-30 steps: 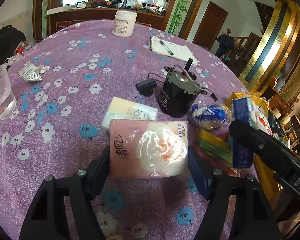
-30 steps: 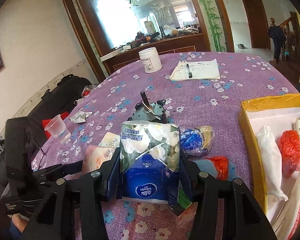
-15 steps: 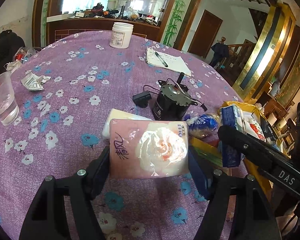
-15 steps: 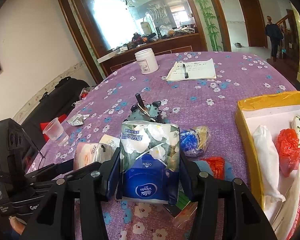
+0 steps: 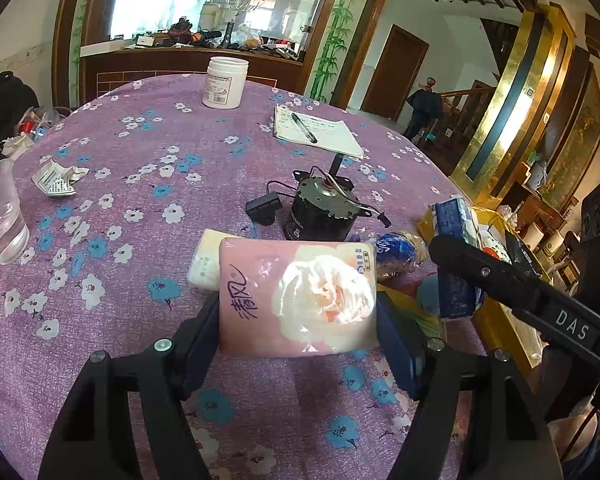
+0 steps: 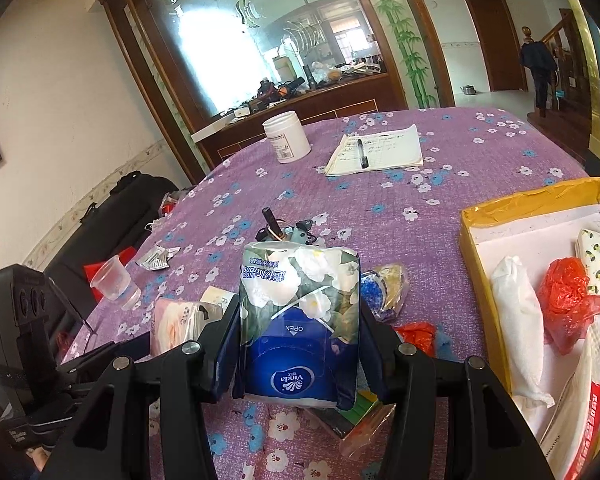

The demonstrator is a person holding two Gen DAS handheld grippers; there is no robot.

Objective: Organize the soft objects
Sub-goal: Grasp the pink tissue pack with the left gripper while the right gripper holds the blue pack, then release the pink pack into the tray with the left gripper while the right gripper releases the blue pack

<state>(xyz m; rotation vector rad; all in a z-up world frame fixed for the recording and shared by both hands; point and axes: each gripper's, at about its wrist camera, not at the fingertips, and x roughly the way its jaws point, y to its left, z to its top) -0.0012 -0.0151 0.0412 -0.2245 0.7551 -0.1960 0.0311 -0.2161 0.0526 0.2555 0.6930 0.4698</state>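
Little has moved: both packs sit in our grippers as before. The floral purple cloth (image 5: 148,208) fills the view – mirror (image 6: 260,40) far, yellow box (image 6: 496,216) right. Our left gripper (image 5: 298,312) clamps the pink pack (image 5: 296,296) above the cloth; our right gripper (image 6: 298,344) clamps the blue pack (image 6: 300,320).

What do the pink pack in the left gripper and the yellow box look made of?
Pink pack: glossy thin plastic film, going by the glare patch; probably soft tissues inside. Yellow box: likely cardboard, with a shiny yellow rim and matte white inside.
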